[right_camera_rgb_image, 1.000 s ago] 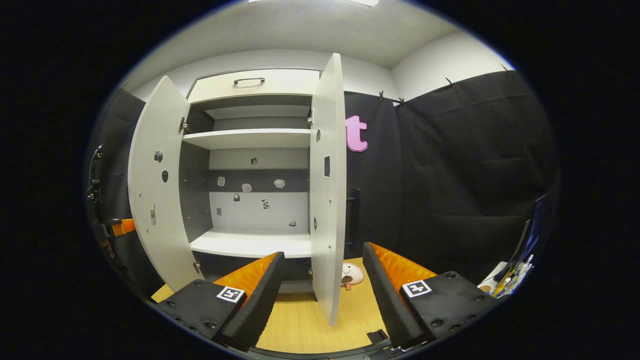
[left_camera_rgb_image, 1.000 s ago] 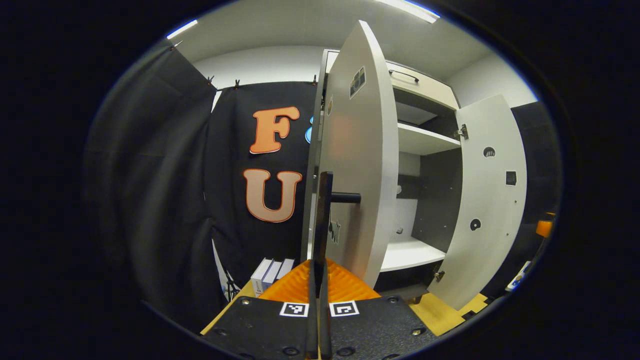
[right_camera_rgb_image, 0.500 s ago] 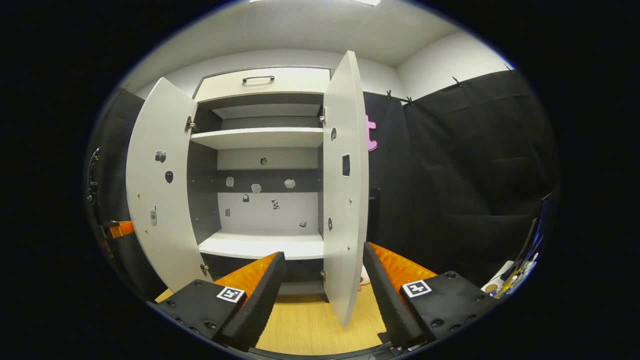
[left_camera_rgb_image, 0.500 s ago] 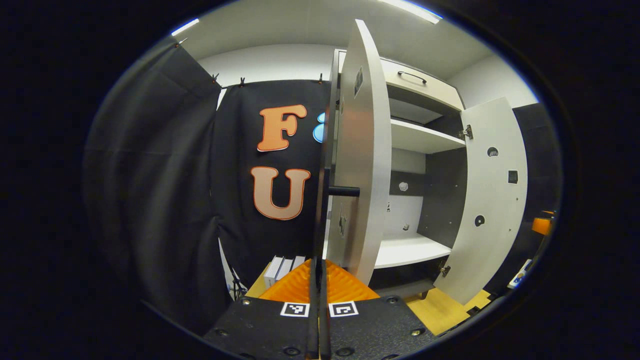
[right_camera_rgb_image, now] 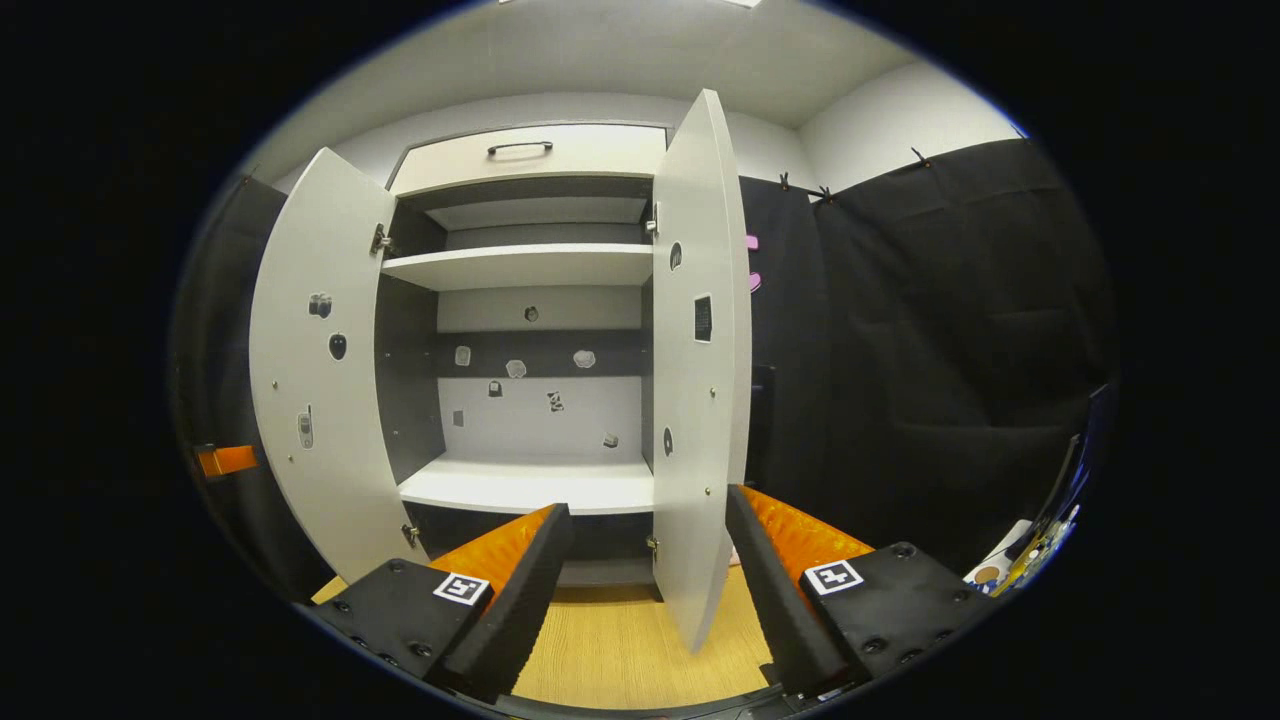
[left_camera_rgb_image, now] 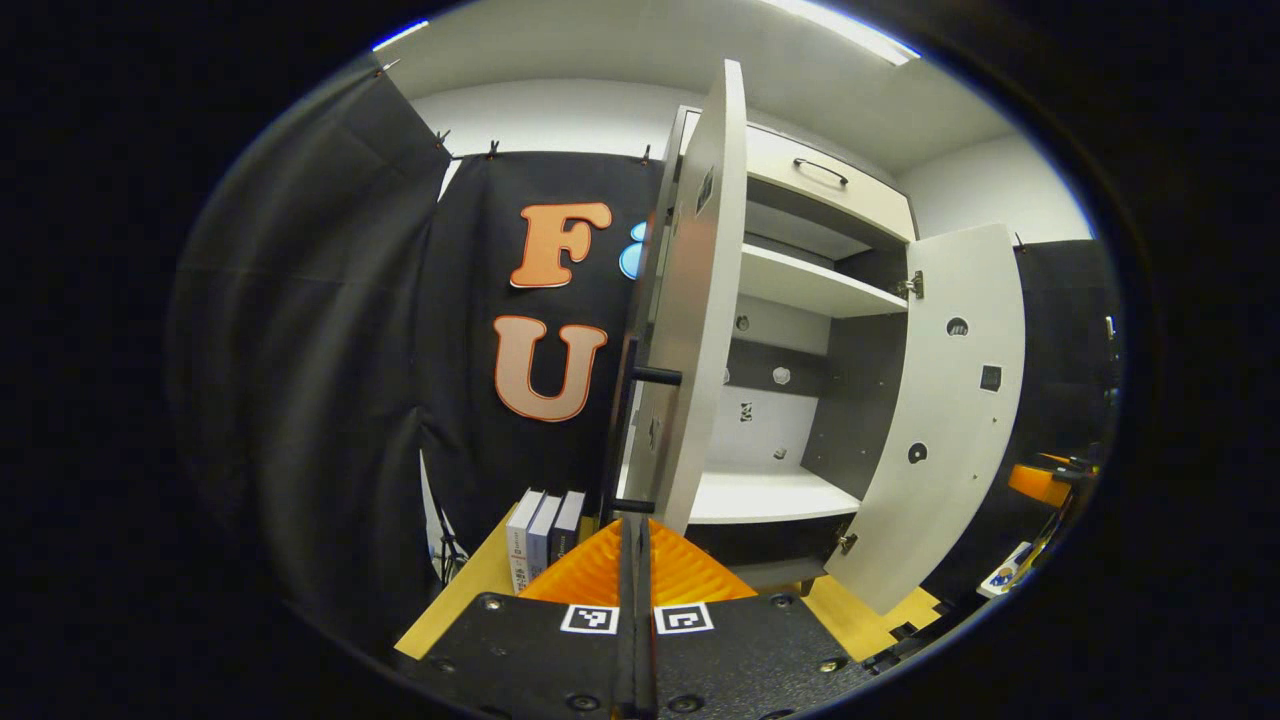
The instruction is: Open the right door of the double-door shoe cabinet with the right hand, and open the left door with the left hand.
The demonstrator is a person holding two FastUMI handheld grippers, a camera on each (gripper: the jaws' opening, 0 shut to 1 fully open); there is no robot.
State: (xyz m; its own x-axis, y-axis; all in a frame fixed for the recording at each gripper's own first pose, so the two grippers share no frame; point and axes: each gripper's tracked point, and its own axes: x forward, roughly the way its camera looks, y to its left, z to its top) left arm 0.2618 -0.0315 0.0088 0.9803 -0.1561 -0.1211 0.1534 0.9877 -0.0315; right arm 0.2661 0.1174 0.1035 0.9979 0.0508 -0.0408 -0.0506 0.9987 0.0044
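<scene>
Both cabinet doors stand open; my left tongs are clamped on the left door's handle.

In the left gripper view my left tongs (left_camera_rgb_image: 634, 560) are closed flat together with the black bar handle (left_camera_rgb_image: 622, 440) of the left door (left_camera_rgb_image: 700, 300) pinched between the fingers, and that door stands edge-on to me, swung well out from the shoe cabinet (left_camera_rgb_image: 800, 290). Beyond it the right door (left_camera_rgb_image: 950, 400) hangs wide open. In the right gripper view my right tongs (right_camera_rgb_image: 648, 560) are spread wide and hold nothing; the right door's (right_camera_rgb_image: 700, 350) lower edge sits between the fingers without touching them. The white shelves (right_camera_rgb_image: 520, 265) are bare, over a wooden floor (right_camera_rgb_image: 600, 650).
</scene>
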